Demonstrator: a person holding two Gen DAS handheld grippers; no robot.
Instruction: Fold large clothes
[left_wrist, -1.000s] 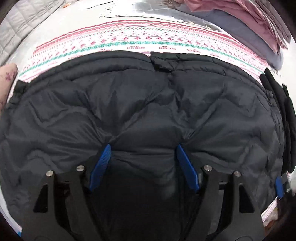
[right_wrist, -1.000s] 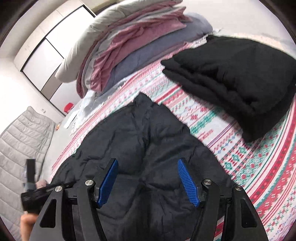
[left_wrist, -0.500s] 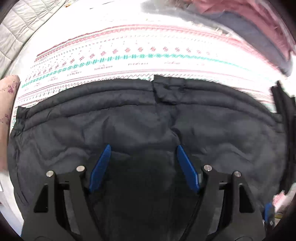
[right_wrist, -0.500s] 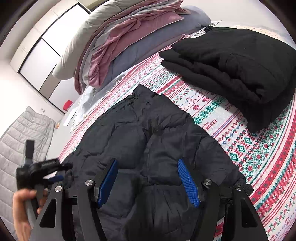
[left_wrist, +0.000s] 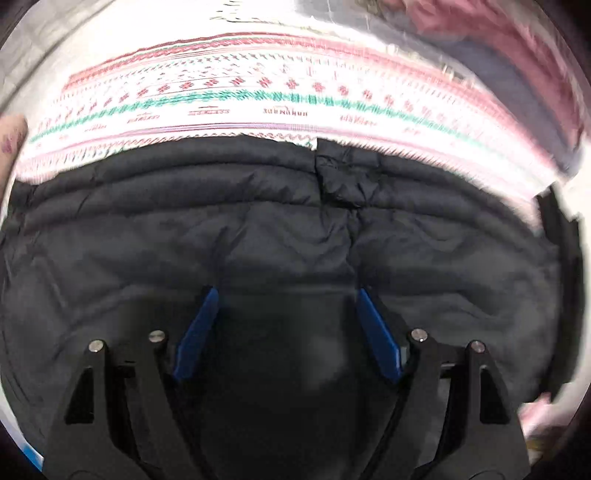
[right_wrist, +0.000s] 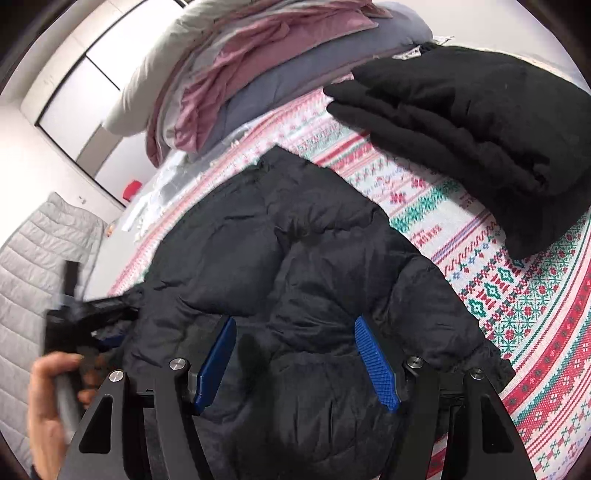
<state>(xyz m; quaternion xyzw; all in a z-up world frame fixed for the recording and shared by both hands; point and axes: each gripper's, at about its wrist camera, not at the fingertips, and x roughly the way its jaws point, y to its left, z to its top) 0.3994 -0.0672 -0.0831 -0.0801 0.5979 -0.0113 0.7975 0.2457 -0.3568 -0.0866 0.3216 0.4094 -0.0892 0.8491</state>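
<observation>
A black puffer jacket lies folded on a patterned cloth; it also shows in the right wrist view. My left gripper is open and empty just above the jacket's near edge. My right gripper is open and empty over the jacket's right part. In the right wrist view the left gripper appears blurred at the jacket's left edge, held by a hand.
A folded black garment lies on the patterned cloth to the right. A pile of pink, grey and white bedding sits behind. A grey quilted jacket hangs at the left.
Both grippers have drawn back from the jacket and stayed open. The left gripper lifted off the fabric it pressed on; the left view is now blurred by motion.
</observation>
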